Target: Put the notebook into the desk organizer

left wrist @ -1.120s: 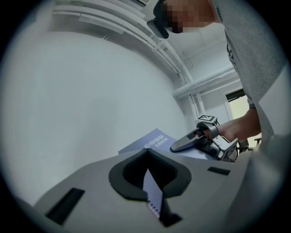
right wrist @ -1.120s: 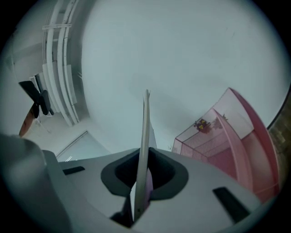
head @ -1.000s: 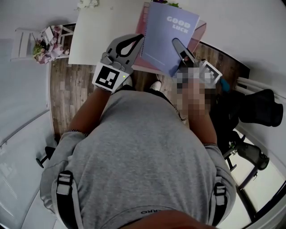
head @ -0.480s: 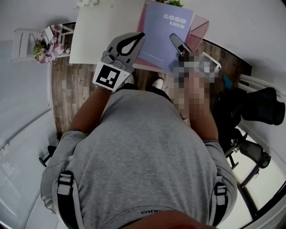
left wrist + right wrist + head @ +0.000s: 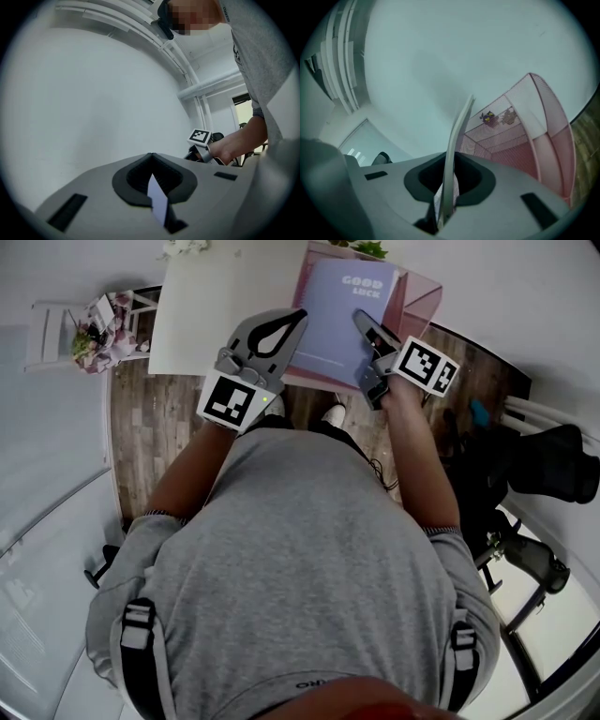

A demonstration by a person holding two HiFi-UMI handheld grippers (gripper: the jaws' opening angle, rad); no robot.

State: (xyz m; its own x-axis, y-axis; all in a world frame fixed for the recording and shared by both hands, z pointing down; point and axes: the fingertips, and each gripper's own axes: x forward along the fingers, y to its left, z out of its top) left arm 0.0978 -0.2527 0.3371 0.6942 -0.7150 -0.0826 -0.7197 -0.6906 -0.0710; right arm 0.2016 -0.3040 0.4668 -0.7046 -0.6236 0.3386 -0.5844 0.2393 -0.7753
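In the head view a lavender spiral notebook (image 5: 337, 315) with "GOOD LUCK" on its cover hangs tilted over the pink mesh desk organizer (image 5: 424, 294). My right gripper (image 5: 360, 319) is shut on the notebook's right edge. The right gripper view shows the notebook (image 5: 459, 126) edge-on, rising out of the shut right gripper (image 5: 451, 161), with the organizer's pink compartments (image 5: 534, 136) just beyond it. My left gripper (image 5: 300, 313) is level beside the notebook's spiral edge. Seen from the left gripper view, that left gripper (image 5: 151, 155) has its tips together and nothing sticks out past them.
The organizer stands on a white table (image 5: 216, 315) with a green plant (image 5: 366, 247) behind it. A small white stand with flowers (image 5: 89, 329) is at the left on the wood floor. Black equipment (image 5: 553, 465) lies at the right.
The right gripper has carried the notebook down and farther away, toward the organizer, and the notebook now tilts less. The left gripper has stayed where it was.
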